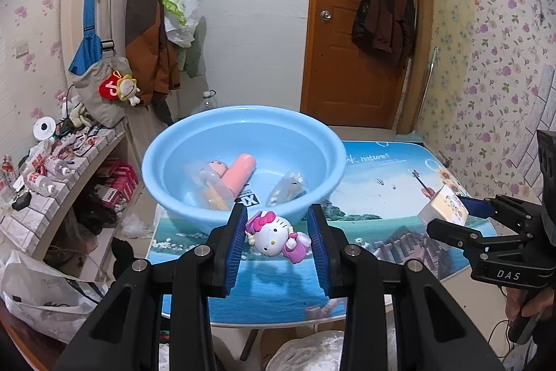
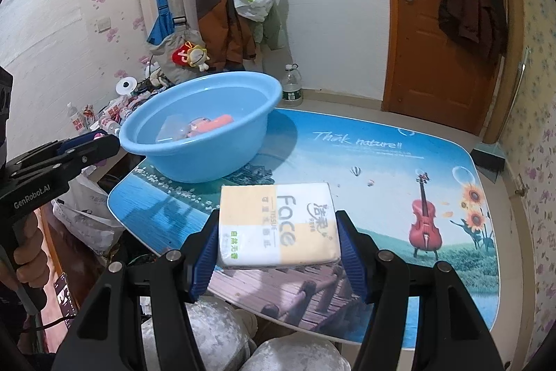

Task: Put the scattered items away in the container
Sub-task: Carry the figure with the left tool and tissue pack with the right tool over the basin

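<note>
My left gripper [image 1: 277,225] is shut on a Hello Kitty toy [image 1: 274,237], white with a pink bow and dress, held just in front of the light blue basin [image 1: 187,141]. The basin holds a pink cylinder [image 1: 239,177], a clear bottle and a clear packet. My right gripper [image 2: 278,239] is shut on a yellow and white tissue pack [image 2: 278,225] and holds it above the table's near edge. The tissue pack [image 1: 443,206] and right gripper [image 1: 462,214] also show at the right in the left wrist view. The basin [image 2: 194,159] stands at the table's far left corner.
The table [image 2: 365,169] has a printed blue landscape top with a violin picture. A cluttered shelf [image 1: 52,169] stands left of it. Plastic bags [image 2: 215,329] lie on the floor below the near edge. A wooden door [image 1: 358,23] with a hung coat is behind.
</note>
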A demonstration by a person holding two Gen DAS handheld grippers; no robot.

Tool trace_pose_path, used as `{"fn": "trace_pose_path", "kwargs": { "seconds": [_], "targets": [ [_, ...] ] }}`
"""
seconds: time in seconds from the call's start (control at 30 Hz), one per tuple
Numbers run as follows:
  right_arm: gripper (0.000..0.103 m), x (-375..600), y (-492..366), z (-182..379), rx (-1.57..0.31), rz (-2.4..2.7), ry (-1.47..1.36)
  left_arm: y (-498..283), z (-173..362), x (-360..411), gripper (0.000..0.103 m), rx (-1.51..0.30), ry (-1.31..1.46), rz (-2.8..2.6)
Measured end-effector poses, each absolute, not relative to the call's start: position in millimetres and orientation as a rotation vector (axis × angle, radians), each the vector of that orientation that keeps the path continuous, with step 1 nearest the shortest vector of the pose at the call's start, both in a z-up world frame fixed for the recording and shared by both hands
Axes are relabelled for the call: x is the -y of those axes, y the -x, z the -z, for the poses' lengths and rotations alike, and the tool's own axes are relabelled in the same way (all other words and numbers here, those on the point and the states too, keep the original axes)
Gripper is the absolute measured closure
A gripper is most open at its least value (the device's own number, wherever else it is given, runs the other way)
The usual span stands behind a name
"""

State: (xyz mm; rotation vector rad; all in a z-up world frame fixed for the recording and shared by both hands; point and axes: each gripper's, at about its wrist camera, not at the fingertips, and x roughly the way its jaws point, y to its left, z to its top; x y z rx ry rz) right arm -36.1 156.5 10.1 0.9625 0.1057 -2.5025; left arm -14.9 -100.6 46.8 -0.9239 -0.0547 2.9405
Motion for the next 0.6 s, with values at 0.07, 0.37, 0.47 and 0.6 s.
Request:
{"fn": "trace_pose_path", "kwargs": {
  "seconds": [0.07, 0.37, 0.47, 0.6],
  "targets": [
    [0.039, -152, 38, -10, -0.110, 2.496, -0.962, 16, -47, 104, 0.069, 0.051, 0.922, -2.949],
    [0.039, -132, 50, -6, -0.133, 2.466, -0.971, 58, -66, 135, 0.069, 0.013, 0.872, -3.023],
    [0.039, -131, 54, -4, -0.132, 2.467, -0.978, 75, -70, 142, 0.069, -0.012, 0.862, -3.041],
    [0.039, -133, 60, 1, -0.126, 2.469, -0.997, 93, -65, 146, 0.069, -0.004, 0.877, -3.033]
  ]
}}
